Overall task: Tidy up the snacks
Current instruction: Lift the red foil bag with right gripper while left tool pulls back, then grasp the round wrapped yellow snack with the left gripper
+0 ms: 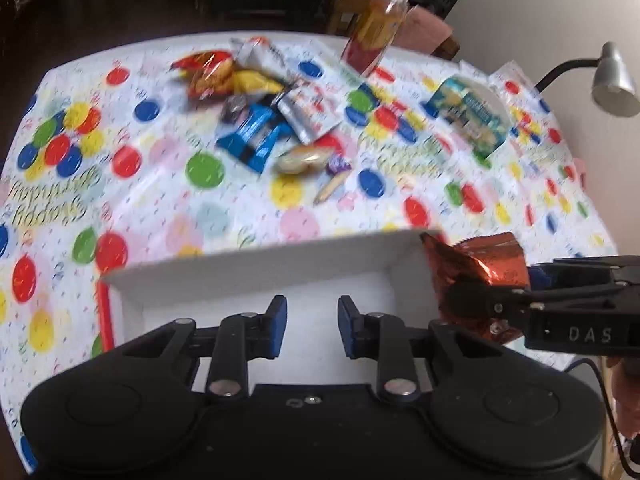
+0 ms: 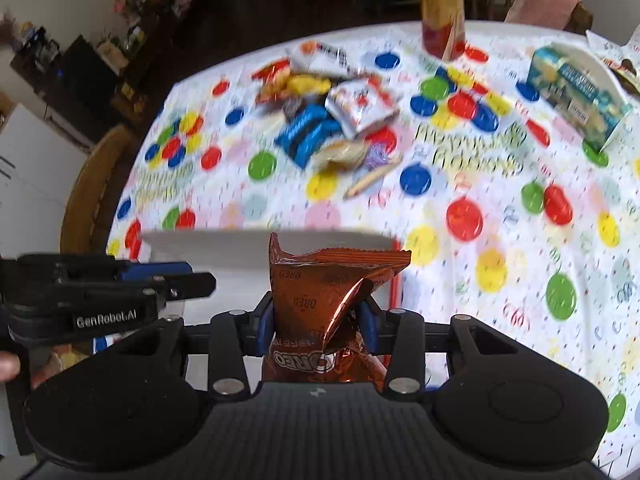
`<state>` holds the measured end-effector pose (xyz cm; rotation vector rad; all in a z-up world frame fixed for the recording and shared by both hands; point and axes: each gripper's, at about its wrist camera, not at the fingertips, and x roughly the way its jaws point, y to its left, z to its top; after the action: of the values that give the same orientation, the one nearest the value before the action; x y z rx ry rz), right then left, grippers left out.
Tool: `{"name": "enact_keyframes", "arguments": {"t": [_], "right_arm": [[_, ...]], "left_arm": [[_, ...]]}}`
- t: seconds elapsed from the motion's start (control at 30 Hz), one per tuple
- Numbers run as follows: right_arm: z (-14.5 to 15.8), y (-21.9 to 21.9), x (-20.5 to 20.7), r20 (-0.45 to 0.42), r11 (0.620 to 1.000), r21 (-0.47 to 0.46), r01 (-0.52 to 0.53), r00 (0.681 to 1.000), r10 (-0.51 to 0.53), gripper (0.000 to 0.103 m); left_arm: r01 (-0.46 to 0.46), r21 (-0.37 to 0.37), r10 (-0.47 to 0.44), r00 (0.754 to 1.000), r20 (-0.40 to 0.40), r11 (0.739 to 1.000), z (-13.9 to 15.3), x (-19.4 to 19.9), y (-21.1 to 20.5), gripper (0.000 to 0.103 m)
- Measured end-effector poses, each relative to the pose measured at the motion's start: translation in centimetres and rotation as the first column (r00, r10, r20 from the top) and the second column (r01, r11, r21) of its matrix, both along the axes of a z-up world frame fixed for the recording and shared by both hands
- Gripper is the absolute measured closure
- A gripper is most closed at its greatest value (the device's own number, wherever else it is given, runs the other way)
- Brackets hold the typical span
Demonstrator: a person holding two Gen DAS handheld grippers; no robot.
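Note:
My right gripper [image 2: 318, 330] is shut on an orange foil Oreo packet [image 2: 324, 284], held over the right end of a white cardboard box [image 1: 256, 268]. In the left wrist view that packet [image 1: 476, 268] hangs at the box's right wall, pinched by the right gripper [image 1: 476, 300]. My left gripper [image 1: 312, 328] is open and empty above the box's white inside. A pile of snacks lies mid-table: a blue packet [image 1: 256, 136], a red chip bag [image 1: 208, 72], a white-and-red packet [image 1: 312, 112] and a round cookie [image 1: 300, 160].
A dotted party tablecloth [image 1: 160, 184] covers the table. An orange drink bottle [image 1: 376, 28] stands at the far edge. A teal carton [image 1: 468, 116] lies at the right. A desk lamp [image 1: 612, 84] is at the far right. Wooden chairs [image 2: 92, 188] ring the table.

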<state>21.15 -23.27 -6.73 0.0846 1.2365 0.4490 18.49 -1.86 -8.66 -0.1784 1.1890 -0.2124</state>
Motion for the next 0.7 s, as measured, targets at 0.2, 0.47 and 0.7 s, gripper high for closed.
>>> {"name": "enact_keyframes", "arguments": {"t": [0.2, 0.47, 0.7], "right_arm": [[0.1, -0.2, -0.2, -0.007, 1.000, 0.024, 0.001, 1.000, -0.001, 0.062], [1.0, -1.8, 1.6, -0.007, 0.999, 0.036, -0.019, 1.000, 0.019, 0.062], [1.0, -3.9, 4.4, -0.015, 0.999, 0.038, -0.007, 1.000, 0.007, 0.062]], "left_arm": [[-0.020, 0.012, 0.020, 1.000, 0.015, 1.000, 0.7, 2.2, 0.1, 0.077], [0.017, 0.085, -0.021, 0.998, 0.054, 0.996, -0.1, 8.4, -2.9, 0.029], [-0.002, 0.108, -0.001, 1.000, 0.025, 0.994, -3.7, 13.9, -4.6, 0.012]]}}
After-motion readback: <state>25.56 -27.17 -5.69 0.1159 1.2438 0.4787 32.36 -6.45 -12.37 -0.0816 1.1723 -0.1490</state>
